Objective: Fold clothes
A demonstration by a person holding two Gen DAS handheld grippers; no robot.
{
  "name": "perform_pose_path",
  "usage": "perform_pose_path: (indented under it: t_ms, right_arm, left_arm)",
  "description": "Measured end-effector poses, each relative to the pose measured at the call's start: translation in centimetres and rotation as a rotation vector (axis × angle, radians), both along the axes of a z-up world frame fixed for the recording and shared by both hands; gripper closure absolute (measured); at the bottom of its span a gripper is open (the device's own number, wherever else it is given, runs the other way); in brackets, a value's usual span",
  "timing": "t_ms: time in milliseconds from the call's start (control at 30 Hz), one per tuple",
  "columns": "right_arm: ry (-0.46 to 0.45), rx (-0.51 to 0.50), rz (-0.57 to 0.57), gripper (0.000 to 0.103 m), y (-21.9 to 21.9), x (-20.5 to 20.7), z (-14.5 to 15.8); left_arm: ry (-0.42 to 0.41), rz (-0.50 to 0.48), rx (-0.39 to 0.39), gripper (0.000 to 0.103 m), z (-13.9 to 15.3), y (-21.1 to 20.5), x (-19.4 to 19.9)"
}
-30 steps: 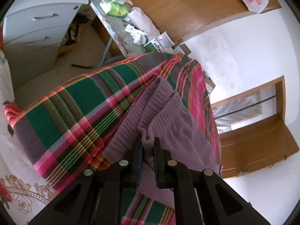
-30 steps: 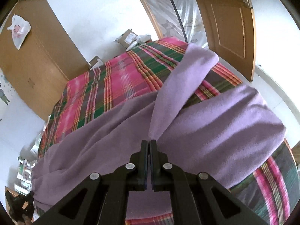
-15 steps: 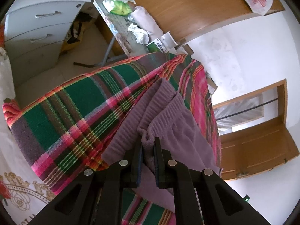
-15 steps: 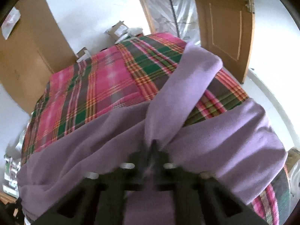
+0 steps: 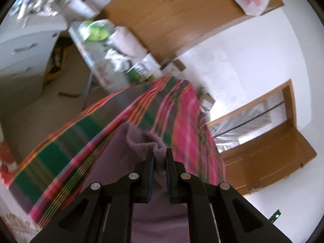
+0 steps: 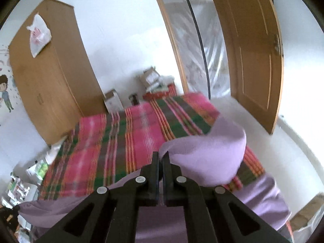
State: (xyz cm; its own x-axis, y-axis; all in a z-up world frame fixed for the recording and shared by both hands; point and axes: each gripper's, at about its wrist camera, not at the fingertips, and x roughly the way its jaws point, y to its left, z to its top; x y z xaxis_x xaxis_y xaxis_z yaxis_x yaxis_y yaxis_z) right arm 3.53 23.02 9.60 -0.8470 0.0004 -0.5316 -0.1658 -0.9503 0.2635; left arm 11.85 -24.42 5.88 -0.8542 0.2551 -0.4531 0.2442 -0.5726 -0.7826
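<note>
A purple knit garment (image 5: 129,154) lies over a bed covered with a pink and green plaid blanket (image 5: 81,162). My left gripper (image 5: 160,156) is shut on its ribbed hem, lifted off the bed, with cloth bunched between the fingers. In the right wrist view the same purple garment (image 6: 210,158) hangs in a raised fold above the plaid blanket (image 6: 121,141). My right gripper (image 6: 161,159) is shut on its edge, and more of the garment spreads below and to both sides.
A wooden wardrobe (image 6: 50,85) stands beyond the bed, with a white plastic bag (image 6: 38,36) hanging on it. A cluttered table (image 5: 105,46) and grey drawers (image 5: 22,50) stand left of the bed. An open wooden door (image 6: 253,52) is on the right; boxes (image 6: 154,79) sit by the wall.
Both grippers have lifted and swung forward with the purple garment held. The cloth has risen off the bed, more bare blanket shows, and both views blur with motion.
</note>
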Motion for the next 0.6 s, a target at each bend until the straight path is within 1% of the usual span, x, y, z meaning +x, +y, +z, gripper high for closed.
perform_pose_path:
  t_ms: [100,167,233,467,600]
  right_arm:
    - [0.032,-0.001,-0.011,0.101,0.1,0.8,1.2]
    - [0.031,0.001,-0.015,0.101,0.1,1.5,1.0]
    - [0.020,-0.008,-0.019,0.101,0.3,2.3,0.4]
    - [-0.030,-0.072,-0.031,0.101,0.7,6.1,-3.2]
    - [-0.045,-0.057,-0.045,0.101,0.1,8.0,-5.3]
  left_arm:
    - [0.039,-0.010,-0.004,0.093,1.4,-0.1,-0.7]
    - [0.051,-0.017,-0.007,0.093,1.6,0.0,-0.8]
    - [0.042,-0.020,-0.007,0.093,1.3,-0.1,-0.7]
    - [-0.028,-0.024,0.045,0.093,-2.2,-1.1,0.9]
    - [-0.064,-0.013,0.053,0.093,-4.3,-1.2,2.3]
